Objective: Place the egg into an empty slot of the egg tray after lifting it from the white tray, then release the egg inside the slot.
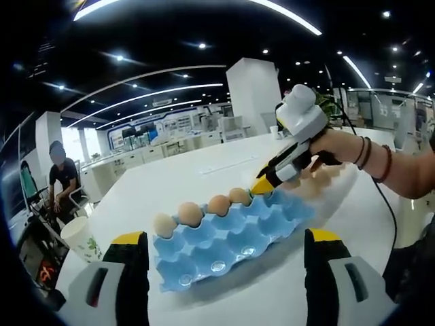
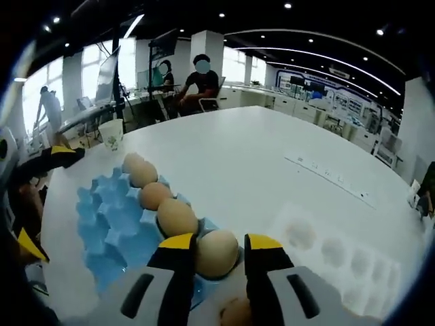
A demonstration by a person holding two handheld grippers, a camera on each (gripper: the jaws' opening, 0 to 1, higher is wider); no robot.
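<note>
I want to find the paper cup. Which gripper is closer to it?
Left. The left gripper hovers at the blue tray's end beside the paper cup; the right gripper is at the tray's far end.

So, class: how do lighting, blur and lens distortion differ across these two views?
Left gripper view: ceiling strips bow into arcs, the blue egg tray is fairly sharp, and the right tool is slightly blurred. Right gripper view: the white tray washes out against the table, and the egg between the jaws is soft.

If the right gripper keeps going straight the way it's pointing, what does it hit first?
Most likely the egg sitting between the right gripper jaws, at the near end of the blue egg tray. Beyond it the row of eggs continues. Depth is hard to judge here.
</note>
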